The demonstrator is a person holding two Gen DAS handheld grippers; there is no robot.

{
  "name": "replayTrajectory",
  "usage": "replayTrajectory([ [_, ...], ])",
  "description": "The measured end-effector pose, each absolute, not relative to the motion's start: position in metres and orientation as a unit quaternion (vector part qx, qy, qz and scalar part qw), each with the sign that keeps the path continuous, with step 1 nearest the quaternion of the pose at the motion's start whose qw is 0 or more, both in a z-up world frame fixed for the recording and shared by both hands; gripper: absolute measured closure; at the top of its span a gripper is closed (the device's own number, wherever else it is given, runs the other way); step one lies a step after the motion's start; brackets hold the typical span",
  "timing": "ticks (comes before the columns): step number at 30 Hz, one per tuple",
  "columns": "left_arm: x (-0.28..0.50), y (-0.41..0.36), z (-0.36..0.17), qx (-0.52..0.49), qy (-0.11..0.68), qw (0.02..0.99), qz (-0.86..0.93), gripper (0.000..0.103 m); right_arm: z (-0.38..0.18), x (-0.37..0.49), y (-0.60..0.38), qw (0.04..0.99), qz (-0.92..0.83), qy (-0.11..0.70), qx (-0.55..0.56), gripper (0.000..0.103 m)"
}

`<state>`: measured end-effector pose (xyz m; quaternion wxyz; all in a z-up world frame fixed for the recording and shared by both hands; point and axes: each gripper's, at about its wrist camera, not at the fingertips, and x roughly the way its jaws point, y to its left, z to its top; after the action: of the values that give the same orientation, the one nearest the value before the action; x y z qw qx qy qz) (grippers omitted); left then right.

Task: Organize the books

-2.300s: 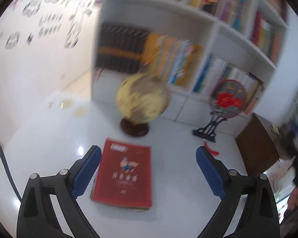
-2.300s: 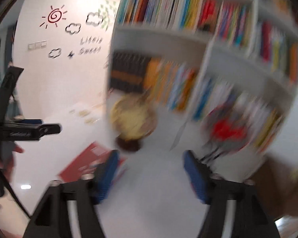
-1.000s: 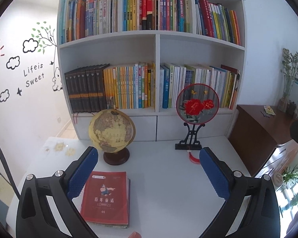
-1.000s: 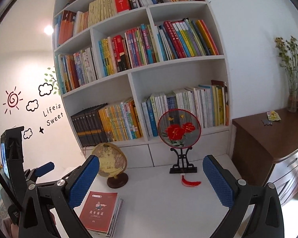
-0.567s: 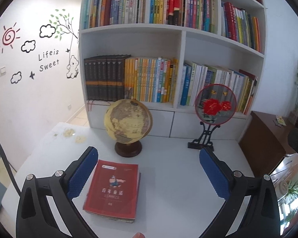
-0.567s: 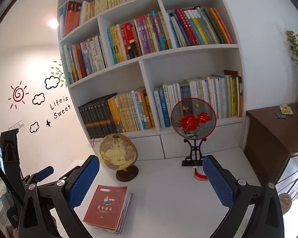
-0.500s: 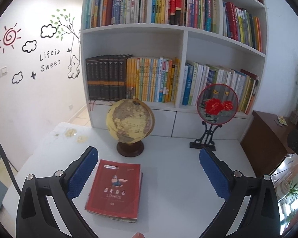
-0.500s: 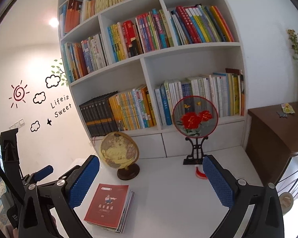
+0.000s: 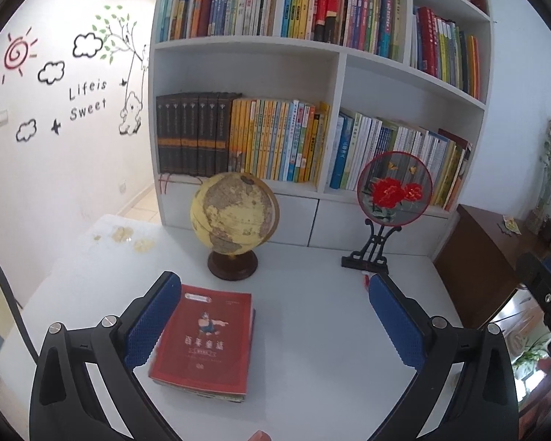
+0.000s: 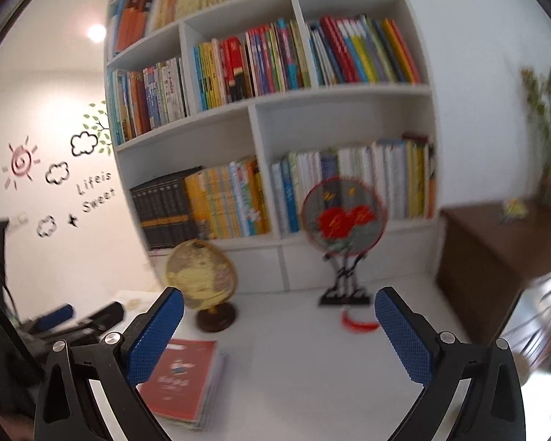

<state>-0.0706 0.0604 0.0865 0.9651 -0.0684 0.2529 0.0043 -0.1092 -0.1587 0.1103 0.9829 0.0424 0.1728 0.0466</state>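
A small stack of books with a red cover [image 9: 205, 341] lies flat on the white table [image 9: 312, 330], in front of the globe. It also shows low left in the right wrist view [image 10: 182, 380]. My left gripper [image 9: 272, 327] is open and empty, above the table, with its left finger [image 9: 150, 319] beside the stack's left edge. My right gripper [image 10: 279, 334] is open and empty, to the right of the stack and higher. The white bookshelf [image 9: 334, 55] behind the table is full of upright books.
A yellow globe [image 9: 235, 217] on a dark base stands behind the stack. A round red-flower fan on a black stand [image 9: 393, 198] stands at the back right, with a red tassel [image 10: 360, 323] at its foot. A brown cabinet [image 9: 485, 253] flanks the table's right side.
The left gripper has edged slightly closer to the red stack. The right wrist view has swung and come nearer to the table, and is now blurred. Both grippers stay open.
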Motion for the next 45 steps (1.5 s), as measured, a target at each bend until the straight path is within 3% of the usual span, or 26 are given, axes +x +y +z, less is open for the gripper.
replayTrajectory([
  [6, -0.084, 0.073, 0.089, -0.078, 0.245, 0.965, 0.043, 0.001, 0.126, -0.112, -0.144, 0.991, 0.037, 0.122, -0.048, 0.0],
  [20, -0.157, 0.086, 0.086, -0.057, 0.224, 0.964, 0.131, 0.001, 0.112, -0.133, -0.141, 0.978, 0.147, 0.146, 0.019, 0.0],
  [45, -0.117, -0.002, 0.105, -0.024, 0.213, 0.976, 0.044, 0.001, 0.116, -0.183, -0.179, 0.987, 0.117, 0.105, -0.037, 0.0],
])
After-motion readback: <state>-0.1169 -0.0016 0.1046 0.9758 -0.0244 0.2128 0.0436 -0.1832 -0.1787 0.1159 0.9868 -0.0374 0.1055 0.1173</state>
